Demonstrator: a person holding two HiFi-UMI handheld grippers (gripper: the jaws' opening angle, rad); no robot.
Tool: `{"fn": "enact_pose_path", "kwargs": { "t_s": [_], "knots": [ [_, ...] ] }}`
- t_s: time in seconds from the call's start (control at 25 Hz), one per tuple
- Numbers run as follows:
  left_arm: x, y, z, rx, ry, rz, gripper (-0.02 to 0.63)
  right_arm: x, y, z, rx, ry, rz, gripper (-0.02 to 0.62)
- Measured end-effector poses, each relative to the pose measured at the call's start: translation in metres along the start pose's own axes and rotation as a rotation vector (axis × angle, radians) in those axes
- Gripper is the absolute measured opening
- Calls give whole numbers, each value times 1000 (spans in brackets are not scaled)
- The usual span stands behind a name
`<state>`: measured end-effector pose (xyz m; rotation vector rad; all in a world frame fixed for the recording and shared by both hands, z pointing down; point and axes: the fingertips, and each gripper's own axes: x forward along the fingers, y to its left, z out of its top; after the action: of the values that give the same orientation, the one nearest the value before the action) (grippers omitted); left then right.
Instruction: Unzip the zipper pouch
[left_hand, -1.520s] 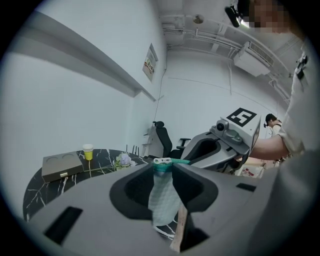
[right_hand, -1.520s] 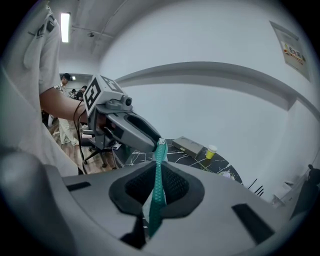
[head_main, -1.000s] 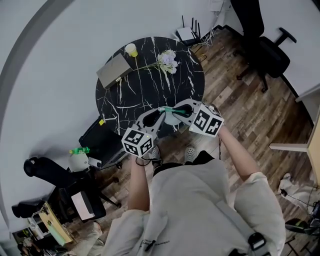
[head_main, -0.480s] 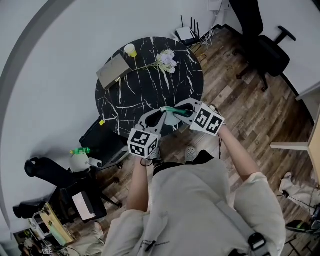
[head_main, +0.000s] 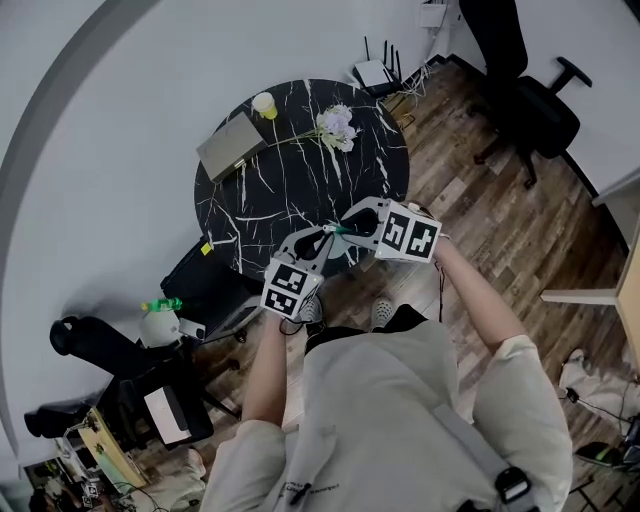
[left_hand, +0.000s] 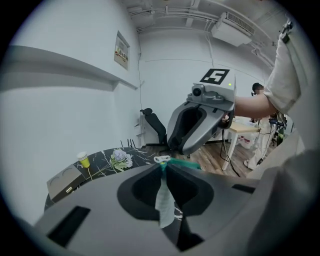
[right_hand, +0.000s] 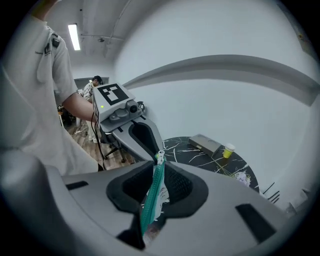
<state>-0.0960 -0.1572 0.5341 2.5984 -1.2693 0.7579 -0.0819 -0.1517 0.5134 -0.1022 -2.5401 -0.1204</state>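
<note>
While the zipper pouch (right_hand: 152, 197) hangs over the near edge of the table (head_main: 300, 170), the left gripper (left_hand: 162, 161) pinches one end. The right gripper (right_hand: 159, 159) holds its green zipper edge, its jaws having just been opening.

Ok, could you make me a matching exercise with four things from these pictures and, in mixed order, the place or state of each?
1 zipper pouch
2 cup
3 flowers
4 router

a on the floor, antennas up
b in the air, off the table
c upright at the table's edge
d lying flat on the table

Pairs: 1-b, 2-c, 3-d, 4-a
</note>
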Motion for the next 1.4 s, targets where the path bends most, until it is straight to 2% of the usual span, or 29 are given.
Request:
{"fn": "enact_pose_path", "kwargs": {
  "t_s": [0.2,0.36,0.52,0.76,0.84,0.96,1.2,1.4],
  "knots": [
    [-1,-9,-4,92,35,-44,51,12,0,16,-29,9,84,83],
    [-2,-14,-14,162,101,-68,51,23,10,16,-16,55,202,115],
    [-3,-20,-18,229,140,-97,51,30,22,8,-6,107,300,117],
    [-4,-32,-31,299,194,-162,51,37,32,-3,25,185,390,103],
    [-4,-35,-35,322,213,-173,51,38,34,-6,14,206,399,80],
    [-2,-33,-38,308,221,-182,51,41,33,-9,-7,213,386,73],
    [-4,-32,-38,219,212,-181,51,38,37,-4,-80,186,360,52],
    [-3,-25,-38,175,189,-194,49,36,37,-1,-142,157,332,17]
  ]
}}
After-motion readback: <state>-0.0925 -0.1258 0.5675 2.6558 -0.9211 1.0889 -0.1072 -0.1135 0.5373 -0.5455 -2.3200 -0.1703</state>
